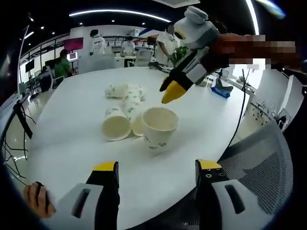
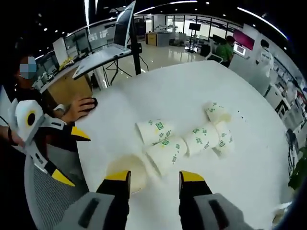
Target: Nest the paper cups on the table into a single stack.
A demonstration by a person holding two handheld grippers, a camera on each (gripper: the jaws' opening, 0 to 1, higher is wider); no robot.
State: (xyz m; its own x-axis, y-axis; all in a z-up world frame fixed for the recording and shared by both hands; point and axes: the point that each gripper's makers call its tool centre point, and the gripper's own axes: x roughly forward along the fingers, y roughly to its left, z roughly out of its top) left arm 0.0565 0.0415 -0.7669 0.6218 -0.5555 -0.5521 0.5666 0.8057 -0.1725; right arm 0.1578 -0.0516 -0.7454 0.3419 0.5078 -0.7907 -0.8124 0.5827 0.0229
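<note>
White table [image 2: 192, 91] — one upright cup [image 1: 159, 128], five tipped cups [image 2: 184, 141] — both grippers' fingers [image 2: 153, 184] spread, empty.

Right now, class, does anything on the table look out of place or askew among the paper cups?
Yes. Only one cup stands upright with its mouth up; the other cups lie tipped on their sides in a loose cluster on the white table, pointing different ways. None looks crushed, and nothing is spilled.

Paper cups [image 2: 163, 143] on the white table [image 2: 192, 91]: six counted. One stands upright [image 1: 159, 128]; five lie on their sides. Grippers: two, the left gripper [image 1: 156, 175] and the right gripper [image 2: 153, 182]. One open laptop [image 2: 115, 40] on a far desk.
</note>
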